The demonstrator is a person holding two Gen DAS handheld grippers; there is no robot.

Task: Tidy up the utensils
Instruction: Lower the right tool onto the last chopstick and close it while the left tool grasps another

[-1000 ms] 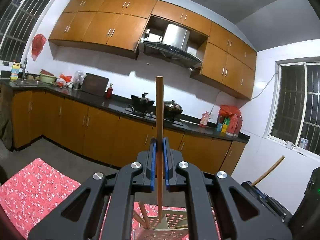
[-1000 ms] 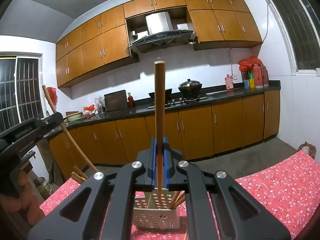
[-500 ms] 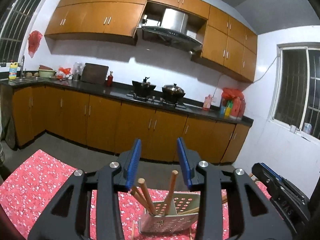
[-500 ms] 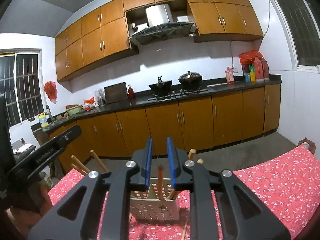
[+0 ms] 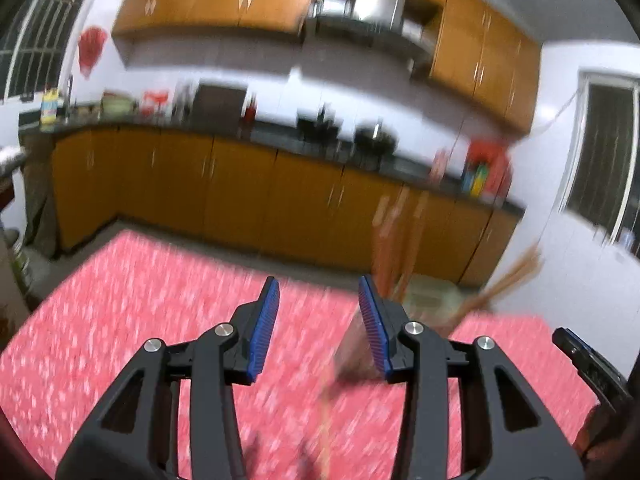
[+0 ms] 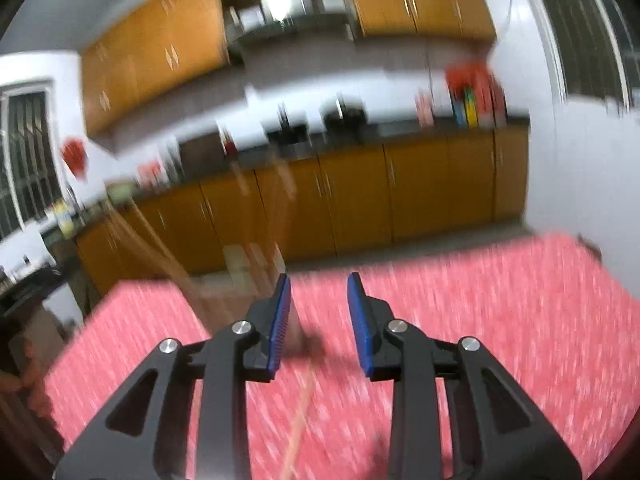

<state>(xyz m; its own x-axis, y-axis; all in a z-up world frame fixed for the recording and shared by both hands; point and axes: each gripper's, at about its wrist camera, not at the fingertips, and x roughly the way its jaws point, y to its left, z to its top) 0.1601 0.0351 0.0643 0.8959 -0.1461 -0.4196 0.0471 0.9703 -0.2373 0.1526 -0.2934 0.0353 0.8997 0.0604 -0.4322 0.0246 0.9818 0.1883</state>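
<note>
1. A table covered by a red cloth with a small white flower print [image 5: 132,300] fills the lower half of both views, heavily blurred.
2. A pale perforated metal utensil holder [image 5: 430,296] stands on the cloth near its far edge, with brown wooden chopsticks [image 5: 394,248] sticking up out of it; some lean outward.
3. One thin pale wooden stick [image 6: 298,428] lies flat on the cloth in the foreground; its outline is smeared.

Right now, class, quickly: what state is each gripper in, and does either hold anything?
Left gripper: open, jaws wide apart, holding nothing.
Right gripper: open, jaws apart, holding nothing.
</note>
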